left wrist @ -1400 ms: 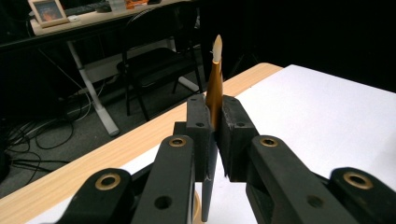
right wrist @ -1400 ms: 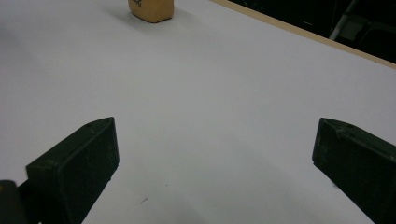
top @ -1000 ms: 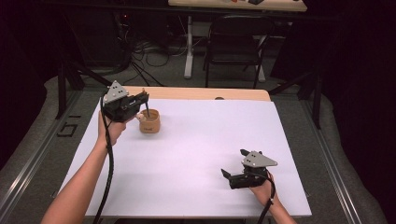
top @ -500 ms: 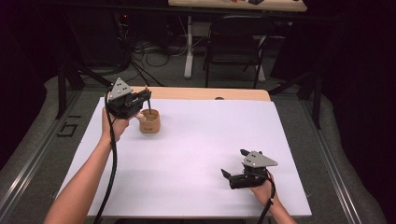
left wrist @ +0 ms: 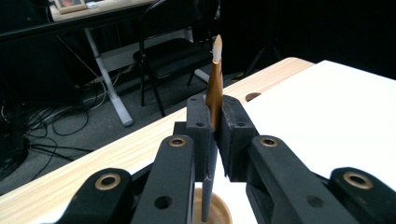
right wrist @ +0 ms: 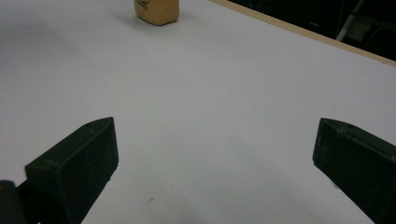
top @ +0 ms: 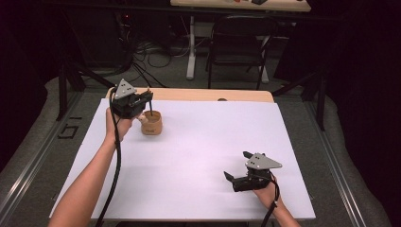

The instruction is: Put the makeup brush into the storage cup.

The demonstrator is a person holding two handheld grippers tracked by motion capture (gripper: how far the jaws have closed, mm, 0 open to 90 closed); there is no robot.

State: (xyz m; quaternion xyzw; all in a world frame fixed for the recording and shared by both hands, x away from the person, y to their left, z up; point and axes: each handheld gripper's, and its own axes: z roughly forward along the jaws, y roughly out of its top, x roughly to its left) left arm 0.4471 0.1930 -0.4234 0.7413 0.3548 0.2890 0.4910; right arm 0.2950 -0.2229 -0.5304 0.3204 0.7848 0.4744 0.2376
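The person's left gripper is working at the far left of the white table, its jaws pinched tight on a slim brush; in the left gripper view the pads are pressing the brown shaft from both sides, the pale pointed tip is standing above them and the grey lower handle is running down into the mouth of a small tan cup directly beneath; in the high view the cup is sitting just beside the left hand, close to the table's wooden far edge. The brush is being held nearly upright, and I judge that is because the cup's opening is narrow and a vertical shaft is the easiest way to seat it without tipping the cup; whether the lower end is touching the bottom I cannot tell.

The right gripper is resting at the near right, well apart from the cup; its jaws are spread wide with nothing between them, as the right gripper view shows with only bare table between the two black pads and the cup far off at the top edge; it is probably staying clear because one hand is enough for this step. The likely next move is loosening the left grip so the brush is leaning on the cup's rim; releasing too early could knock the light cup over.
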